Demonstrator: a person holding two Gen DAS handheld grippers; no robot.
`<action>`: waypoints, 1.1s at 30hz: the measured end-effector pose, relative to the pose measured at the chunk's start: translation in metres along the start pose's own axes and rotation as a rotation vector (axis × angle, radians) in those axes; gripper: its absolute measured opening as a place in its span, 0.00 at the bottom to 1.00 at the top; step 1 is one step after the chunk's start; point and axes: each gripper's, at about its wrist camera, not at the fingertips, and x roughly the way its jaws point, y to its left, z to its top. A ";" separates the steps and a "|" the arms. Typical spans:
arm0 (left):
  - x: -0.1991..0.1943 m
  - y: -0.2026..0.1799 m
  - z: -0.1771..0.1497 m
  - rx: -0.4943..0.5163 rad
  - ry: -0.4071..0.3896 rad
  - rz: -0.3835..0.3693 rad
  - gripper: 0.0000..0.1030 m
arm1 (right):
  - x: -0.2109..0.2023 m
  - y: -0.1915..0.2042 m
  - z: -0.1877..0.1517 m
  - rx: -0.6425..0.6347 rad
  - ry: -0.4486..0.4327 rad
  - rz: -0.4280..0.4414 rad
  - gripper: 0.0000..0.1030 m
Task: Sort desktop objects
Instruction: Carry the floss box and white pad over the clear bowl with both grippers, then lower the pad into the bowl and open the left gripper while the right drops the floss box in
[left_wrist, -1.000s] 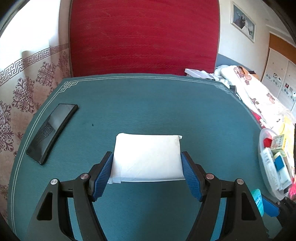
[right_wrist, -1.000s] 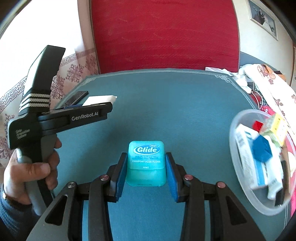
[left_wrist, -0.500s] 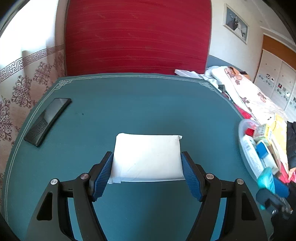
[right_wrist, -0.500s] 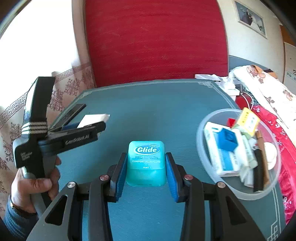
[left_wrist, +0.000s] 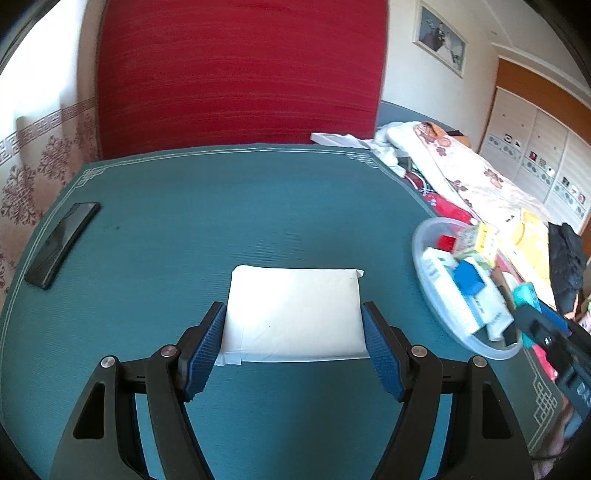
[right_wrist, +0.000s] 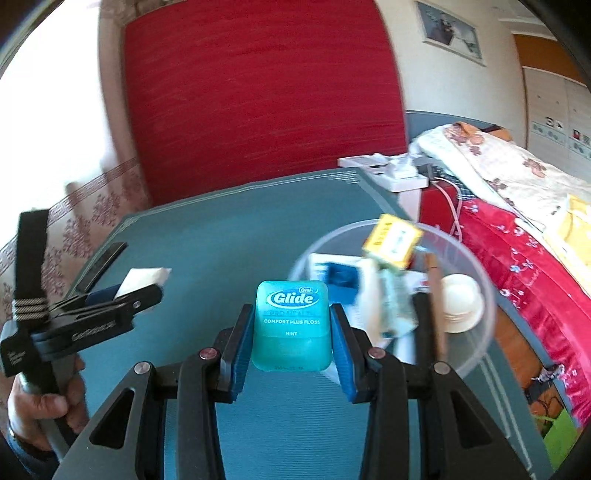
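Observation:
My left gripper (left_wrist: 293, 334) is shut on a white tissue pack (left_wrist: 293, 314) and holds it above the teal table mat (left_wrist: 240, 206). My right gripper (right_wrist: 291, 336) is shut on a teal Glide floss box (right_wrist: 291, 328), held above the mat at the near left rim of a clear plastic bowl (right_wrist: 476, 343). The bowl (left_wrist: 421, 258) holds several small boxes and packets. In the right wrist view the left gripper (right_wrist: 147, 291) with its tissue pack (right_wrist: 146, 277) shows at the left. In the left wrist view the floss box (left_wrist: 526, 293) shows at the right edge.
A black phone (left_wrist: 62, 243) lies at the mat's left edge and shows in the right wrist view (right_wrist: 101, 264). A red chair back (left_wrist: 240, 74) stands behind the table. A bed with floral bedding (left_wrist: 472, 181) and red cloth (right_wrist: 517, 251) lies to the right.
Both grippers have moved right with their loads. The bowl has come much closer in both views; the floss box now sits at its rim.

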 end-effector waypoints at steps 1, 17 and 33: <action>-0.001 -0.005 0.000 0.005 0.001 -0.009 0.73 | -0.001 -0.006 0.001 0.007 -0.004 -0.007 0.42; 0.004 -0.087 0.015 0.117 0.028 -0.109 0.73 | -0.005 -0.074 0.018 0.060 -0.046 -0.059 0.42; 0.031 -0.144 0.039 0.177 0.049 -0.203 0.73 | 0.016 -0.120 0.029 0.110 -0.041 -0.053 0.42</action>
